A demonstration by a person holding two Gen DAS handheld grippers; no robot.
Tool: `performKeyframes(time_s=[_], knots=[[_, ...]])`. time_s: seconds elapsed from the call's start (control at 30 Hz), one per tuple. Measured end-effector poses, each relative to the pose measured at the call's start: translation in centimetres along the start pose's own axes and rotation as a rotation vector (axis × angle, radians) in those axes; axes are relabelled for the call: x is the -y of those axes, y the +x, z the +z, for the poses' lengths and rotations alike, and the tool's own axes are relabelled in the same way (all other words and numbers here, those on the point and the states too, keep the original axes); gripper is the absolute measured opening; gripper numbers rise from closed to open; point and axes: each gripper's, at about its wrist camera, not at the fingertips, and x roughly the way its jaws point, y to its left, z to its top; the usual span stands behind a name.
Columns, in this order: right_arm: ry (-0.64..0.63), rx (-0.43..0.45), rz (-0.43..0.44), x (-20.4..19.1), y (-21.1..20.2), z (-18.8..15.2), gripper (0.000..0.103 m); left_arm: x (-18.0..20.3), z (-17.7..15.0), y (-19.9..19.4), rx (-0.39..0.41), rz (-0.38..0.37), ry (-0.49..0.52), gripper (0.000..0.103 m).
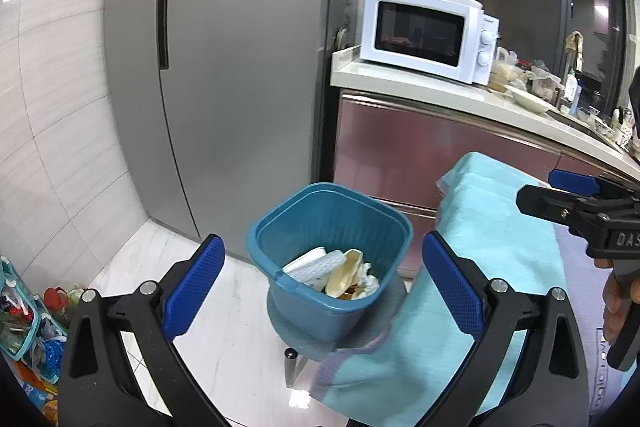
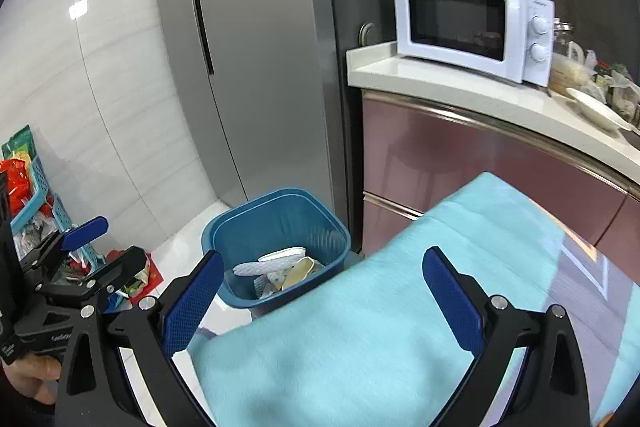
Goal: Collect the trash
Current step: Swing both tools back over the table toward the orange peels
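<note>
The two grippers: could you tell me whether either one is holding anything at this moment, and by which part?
Nothing is held. The left gripper and the right gripper both stand open and empty, near the blue bin.

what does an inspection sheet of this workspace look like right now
surface: table under a light blue cloth, nothing on the shown part
job's things: blue bin on a low stand beside the table, holding paper cups and wrappers
clutter: baskets of packets on the floor by the wall
grippers: left hand-held gripper open, empty; right hand-held gripper open, empty
cables: nothing seen
surroundings: grey fridge, white microwave on a crowded counter
</note>
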Motion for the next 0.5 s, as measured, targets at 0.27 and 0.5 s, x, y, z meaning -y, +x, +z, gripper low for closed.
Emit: performKeyframes(time_s=[0.27,0.5], knots=[[0.04,0.059,-0.025,2.0,-4.9,-2.9,0.096,3.7,-0.4,-3.4,0.045,-0.061,0.024,0.097],[0.086,0.126,-0.074,4.0,-10.2,-6.0,0.096,7.7,-1.6,-6.1,0.071,-0.143,0.053,0.097]])
